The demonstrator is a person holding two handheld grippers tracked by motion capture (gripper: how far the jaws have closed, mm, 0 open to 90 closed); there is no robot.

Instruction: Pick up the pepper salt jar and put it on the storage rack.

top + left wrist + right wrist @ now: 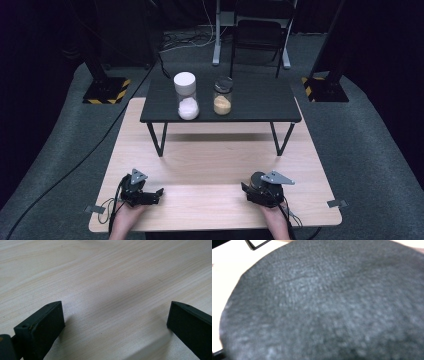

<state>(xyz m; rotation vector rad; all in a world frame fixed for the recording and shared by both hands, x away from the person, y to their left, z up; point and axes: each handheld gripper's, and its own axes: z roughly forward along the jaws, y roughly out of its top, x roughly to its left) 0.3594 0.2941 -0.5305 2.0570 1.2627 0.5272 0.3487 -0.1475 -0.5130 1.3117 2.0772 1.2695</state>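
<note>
High view, left gripper: the left gripper (159, 194) lay low on the wooden table (215, 160), at 7 o'clock of it, and its jaws pointed toward the middle.
High view, right gripper: the right gripper (250, 190) sat at 5 o'clock of the table, with a dark round lid (257, 178) at its front end.
High view, jars: on the black shelf (260, 105), at 12 o'clock, stood a jar with white powder (186, 97) under a white cap. Just beside it stood a jar with brown powder (223, 97), whose mouth seemed uncovered, though it was too small to be sure.
Left gripper view, state: the jaws stood wide apart above bare wood (112, 272) and nothing was between them.
Right gripper view, lid: the lid (324, 310) was very near the camera, blurred, and it covered the jaws. A strip of pale table (227, 270) showed at 9 o'clock.
Right gripper view, state: I could not tell whether the pads pressed on the lid or how far the jaws stood apart.
Step in hand, my judgement: to take up the lid, probably for the brown jar.
Advice, grip: catch the lid by its rim, square between both pads, and be sure of the hold before lifting.
Advice, carrying: keep the lid level and go over the front edge of the shelf, well apart from the white jar.
Advice, left gripper: let it steady the brown jar.
Risk: a grip on one side only could let the lid tilt and slip.
</note>
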